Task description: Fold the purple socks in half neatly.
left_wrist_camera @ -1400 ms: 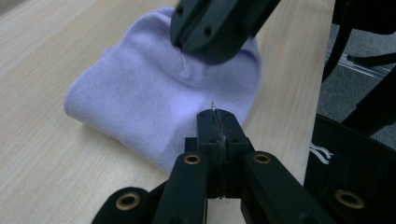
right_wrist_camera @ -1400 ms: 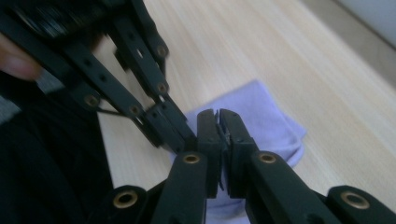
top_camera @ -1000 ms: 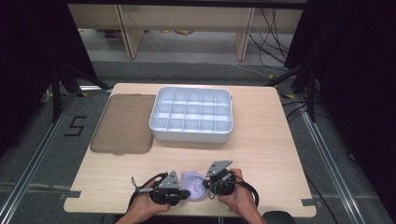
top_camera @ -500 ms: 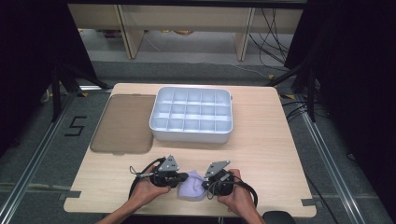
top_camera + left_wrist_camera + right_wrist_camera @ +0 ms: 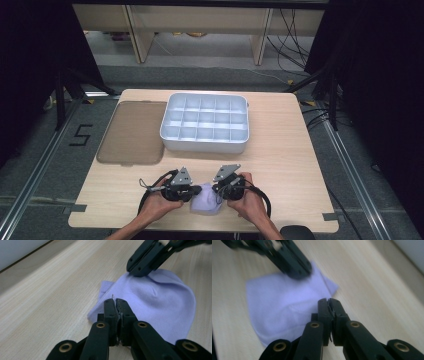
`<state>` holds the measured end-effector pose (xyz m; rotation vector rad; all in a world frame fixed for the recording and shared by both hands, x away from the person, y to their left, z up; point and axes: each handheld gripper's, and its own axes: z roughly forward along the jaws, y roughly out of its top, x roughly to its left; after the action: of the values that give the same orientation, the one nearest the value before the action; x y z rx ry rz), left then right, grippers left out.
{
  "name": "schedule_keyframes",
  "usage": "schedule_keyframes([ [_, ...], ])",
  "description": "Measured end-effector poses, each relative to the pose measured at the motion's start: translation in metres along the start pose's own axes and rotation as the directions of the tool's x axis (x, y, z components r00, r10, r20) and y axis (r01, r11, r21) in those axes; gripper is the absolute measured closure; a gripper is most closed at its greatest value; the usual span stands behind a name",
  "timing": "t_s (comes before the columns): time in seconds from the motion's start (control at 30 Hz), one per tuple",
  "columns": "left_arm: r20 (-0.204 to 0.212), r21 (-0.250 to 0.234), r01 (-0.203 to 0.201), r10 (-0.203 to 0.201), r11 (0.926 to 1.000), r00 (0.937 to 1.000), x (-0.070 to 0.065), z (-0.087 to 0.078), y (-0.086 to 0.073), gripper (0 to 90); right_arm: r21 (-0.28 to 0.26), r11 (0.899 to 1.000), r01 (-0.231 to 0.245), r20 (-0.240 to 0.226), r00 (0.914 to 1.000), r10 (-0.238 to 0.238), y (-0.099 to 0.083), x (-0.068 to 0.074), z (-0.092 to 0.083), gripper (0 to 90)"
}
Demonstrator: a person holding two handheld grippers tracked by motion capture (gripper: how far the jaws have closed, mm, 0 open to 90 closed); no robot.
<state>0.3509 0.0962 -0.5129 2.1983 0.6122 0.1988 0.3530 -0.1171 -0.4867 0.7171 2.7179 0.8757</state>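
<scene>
Hands at the near table edge hold two grippers over a small lilac knitted cloth [image 5: 206,202]. Left gripper [image 5: 116,300] has jaws pressed together, seemingly pinching the cloth's edge; right gripper [image 5: 328,300] is likewise clamped on the opposite edge. Soft, light, floppy fabric, best taken by its hems. Farther off, a white compartmented plastic tray [image 5: 205,145] beside its smoky brown lid [image 5: 131,132]

text: "5" | on: floor [image 5: 60,150], black tape, left of table [image 5: 280,150]
</scene>
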Motion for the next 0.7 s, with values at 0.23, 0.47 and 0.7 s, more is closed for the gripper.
schedule_keyframes([
  [0.23,-0.001,-0.03,0.026,-0.026,0.9992,0.9997,-0.001,-0.002,0.001,85.6,-0.003,1.0,-0.011,0.002,0.9999,0.011,-0.005,-0.005,-0.005,88.5],
  [0.47,0.038,-0.041,0.011,-0.009,0.9991,0.9992,-0.017,-0.017,-0.001,84.6,-0.032,0.999,0.001,0.001,1.0,-0.001,-0.005,-0.002,-0.009,88.3],
  [0.7,0.067,-0.016,-0.012,0.013,0.9998,0.9976,-0.032,-0.016,-0.011,83.8,-0.038,0.999,0.005,0.0,1.0,-0.005,-0.004,0.001,-0.015,88.1],
])
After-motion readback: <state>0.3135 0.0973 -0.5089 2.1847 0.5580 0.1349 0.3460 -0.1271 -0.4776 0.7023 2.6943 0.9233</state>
